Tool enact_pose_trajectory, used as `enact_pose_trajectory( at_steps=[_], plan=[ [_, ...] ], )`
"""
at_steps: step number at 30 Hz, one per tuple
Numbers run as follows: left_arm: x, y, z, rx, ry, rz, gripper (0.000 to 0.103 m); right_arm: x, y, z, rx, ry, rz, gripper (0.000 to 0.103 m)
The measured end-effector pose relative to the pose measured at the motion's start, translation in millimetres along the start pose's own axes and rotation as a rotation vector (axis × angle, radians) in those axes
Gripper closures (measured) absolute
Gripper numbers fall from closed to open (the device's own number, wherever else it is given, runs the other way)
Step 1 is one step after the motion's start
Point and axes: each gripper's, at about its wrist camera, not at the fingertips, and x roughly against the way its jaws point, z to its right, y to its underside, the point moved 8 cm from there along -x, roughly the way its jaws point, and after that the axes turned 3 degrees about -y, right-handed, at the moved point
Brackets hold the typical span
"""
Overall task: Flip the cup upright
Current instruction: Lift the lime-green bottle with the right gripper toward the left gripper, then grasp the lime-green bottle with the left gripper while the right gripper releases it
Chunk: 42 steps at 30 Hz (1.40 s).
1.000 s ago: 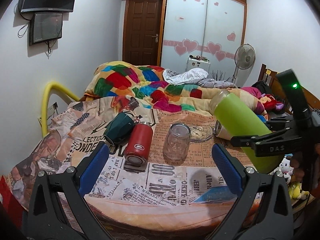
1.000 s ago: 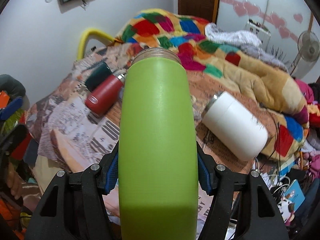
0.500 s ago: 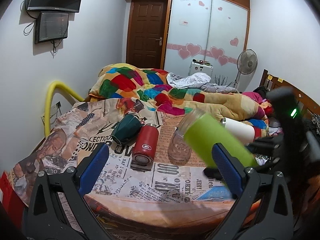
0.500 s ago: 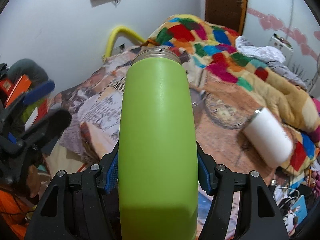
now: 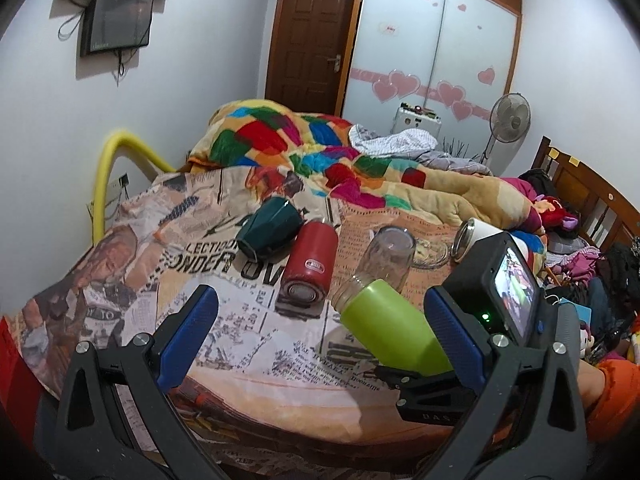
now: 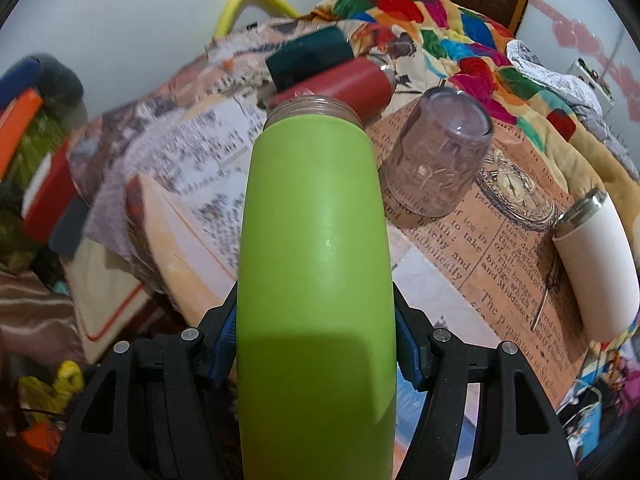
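A lime-green cup with a clear threaded rim is clamped between my right gripper's blue pads. In the left wrist view the green cup is held tilted above the newspaper-print bed cover, its mouth pointing up and to the left. My left gripper is open and empty, with the green cup hanging between its blue fingertips.
On the cover lie a dark green mug, a red flask and a white cup on their sides, and a clear glass upside down. A colourful quilt is piled behind. The bed's front edge is near.
My right gripper has carried the green cup down and to the left, from the right side of the bed to just in front of my left gripper, with its mouth swung to the left.
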Motion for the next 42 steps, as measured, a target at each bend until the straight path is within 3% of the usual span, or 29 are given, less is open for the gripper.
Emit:
enact_pose_trajectory(
  at_steps=[14,23,32,36,39,42],
  plan=[
    [-30,21,-15,0.078,0.005,-0.106,0.0,-24,9,4,0.007,-0.006,-0.063,0.041],
    [-42,31,-17,0.078,-0.024,-0.178,0.0,-11,8,6,-0.026,-0.037,-0.039,0.04],
    [-68,46,19,0.088,0.066,-0.326,0.012,52,15,19,-0.095,-0.04,0.092,0.04],
    [-85,59,34,0.121,0.098,-0.423,0.012,81,27,37,-0.132,0.028,0.16,0.04],
    [-97,72,45,0.148,0.113,-0.504,0.022,97,35,52,-0.163,0.094,0.209,0.04],
    [-103,78,56,0.156,0.12,-0.542,0.024,113,44,62,-0.196,0.137,0.261,0.04]
  ],
)
